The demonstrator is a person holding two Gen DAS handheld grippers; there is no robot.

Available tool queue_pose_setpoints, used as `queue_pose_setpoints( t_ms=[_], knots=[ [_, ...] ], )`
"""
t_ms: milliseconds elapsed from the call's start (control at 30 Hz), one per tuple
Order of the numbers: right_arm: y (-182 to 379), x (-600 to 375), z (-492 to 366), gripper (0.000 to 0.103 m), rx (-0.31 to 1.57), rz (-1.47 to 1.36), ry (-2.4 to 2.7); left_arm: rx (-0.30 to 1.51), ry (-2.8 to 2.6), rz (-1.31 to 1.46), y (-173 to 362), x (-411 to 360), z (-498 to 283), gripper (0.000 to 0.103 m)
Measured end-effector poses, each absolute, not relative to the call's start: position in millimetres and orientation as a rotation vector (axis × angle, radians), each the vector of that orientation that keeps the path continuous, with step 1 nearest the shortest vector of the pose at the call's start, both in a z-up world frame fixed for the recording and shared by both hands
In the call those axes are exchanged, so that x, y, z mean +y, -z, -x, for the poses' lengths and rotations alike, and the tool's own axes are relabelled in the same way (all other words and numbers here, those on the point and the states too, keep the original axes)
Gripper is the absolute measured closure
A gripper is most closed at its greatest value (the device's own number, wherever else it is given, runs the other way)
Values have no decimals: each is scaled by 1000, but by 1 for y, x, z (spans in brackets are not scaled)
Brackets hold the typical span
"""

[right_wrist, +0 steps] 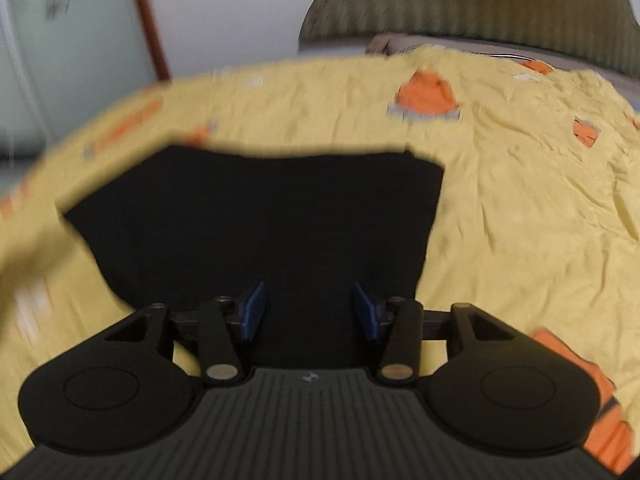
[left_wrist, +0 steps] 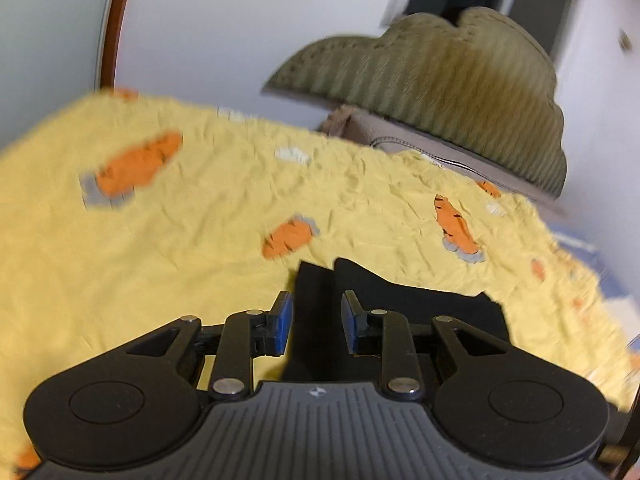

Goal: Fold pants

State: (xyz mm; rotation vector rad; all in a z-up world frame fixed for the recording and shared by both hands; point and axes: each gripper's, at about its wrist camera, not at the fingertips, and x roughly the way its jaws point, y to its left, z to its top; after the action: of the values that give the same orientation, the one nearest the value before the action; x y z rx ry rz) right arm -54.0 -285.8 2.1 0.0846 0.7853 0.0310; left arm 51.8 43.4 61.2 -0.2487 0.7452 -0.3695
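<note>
Black pants lie flat as a folded dark block on a yellow bed sheet printed with orange tigers. In the left wrist view only a corner of the pants shows, just ahead of the fingers. My left gripper is open and empty, above the pants' edge. My right gripper is open and empty, above the near part of the pants. Blue pads line the fingers.
An olive ribbed headboard and a grey pillow stand at the bed's far end. White walls and a brown door frame lie beyond. The sheet spreads wide around the pants.
</note>
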Motion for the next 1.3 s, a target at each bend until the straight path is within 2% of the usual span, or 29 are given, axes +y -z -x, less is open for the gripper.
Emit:
queue_pose_setpoints(
  t_ms=[133, 233, 267, 400, 533, 667, 900, 933, 1000, 1033, 1133, 1300],
  knots=[
    [-24, -256, 71, 50, 684, 14, 65, 815, 331, 360, -38, 63, -55, 77],
    [-36, -188, 83, 23, 526, 234, 1, 848, 281, 353, -21, 76, -51, 77],
    [-34, -158, 87, 20, 461, 365, -18, 854, 274, 349, -19, 81, -50, 77],
    [6, -60, 92, 18, 307, 893, -77, 861, 256, 348, -16, 101, -49, 77],
    [48, -20, 74, 19, 305, 1176, -49, 853, 245, 347, -15, 116, -47, 77],
    [62, -14, 54, 25, 355, 1237, 3, 886, 274, 383, -5, 122, -50, 77],
    [69, -4, 16, 28, 404, 1378, 43, 906, 283, 408, 3, 133, -47, 77],
    [69, -3, 12, 33, 400, 1386, 37, 907, 280, 414, 3, 135, -46, 77],
    [71, 0, 6, 65, 426, 1377, 0, 904, 273, 422, 3, 141, -46, 77],
    [70, 1, 2, 75, 437, 1351, -12, 902, 268, 424, 3, 143, -46, 77],
    [61, -5, -3, 80, 460, 1172, -40, 895, 248, 432, 3, 150, -46, 77],
    [2, -47, -14, 80, 514, 547, -75, 887, 235, 426, 3, 150, -48, 77]
  ],
)
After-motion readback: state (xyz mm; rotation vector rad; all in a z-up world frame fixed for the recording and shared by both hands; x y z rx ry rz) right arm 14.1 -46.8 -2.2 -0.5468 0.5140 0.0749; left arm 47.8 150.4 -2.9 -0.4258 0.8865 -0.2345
